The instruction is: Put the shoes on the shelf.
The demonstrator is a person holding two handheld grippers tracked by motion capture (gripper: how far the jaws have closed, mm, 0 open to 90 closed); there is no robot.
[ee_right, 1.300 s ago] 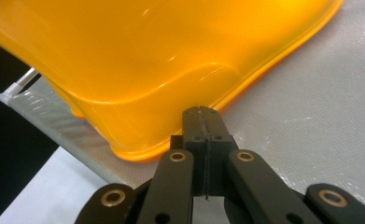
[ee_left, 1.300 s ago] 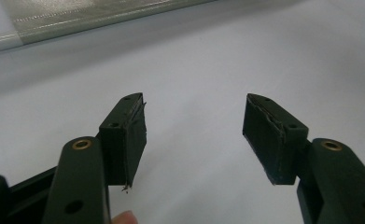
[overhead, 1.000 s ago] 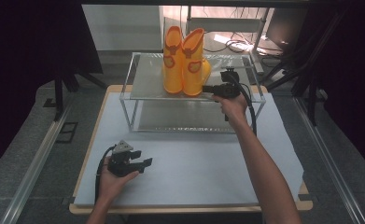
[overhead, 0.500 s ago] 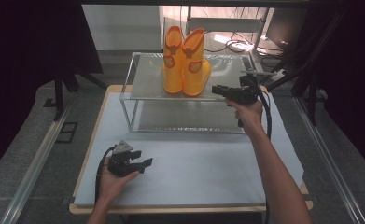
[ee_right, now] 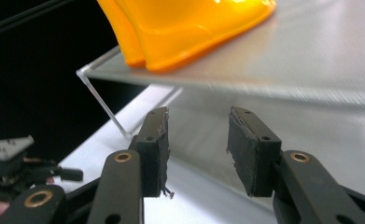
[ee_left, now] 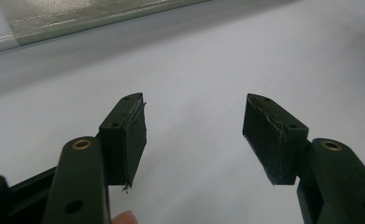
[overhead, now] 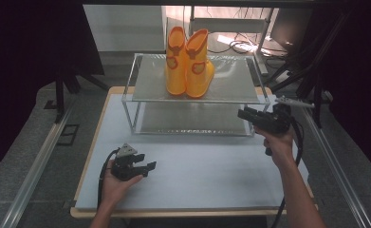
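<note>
Here a pair of yellow rubber boots (overhead: 188, 64) stands upright, side by side and touching, on the top shelf of a clear two-tier rack (overhead: 140, 90) at the far side of the white desk (overhead: 202, 171). In the right gripper view just the soles and lower shafts show, the tops cut off by the frame edge, and the shelf edge is blurred. The right gripper (overhead: 244, 114) is held in the air beside the rack's right front corner, jaws parted with nothing between them. The left gripper (overhead: 151, 166) lies low on the desk near the front left, jaws wide apart and empty; the hand (overhead: 115, 183) beneath is partly covered by it.
</note>
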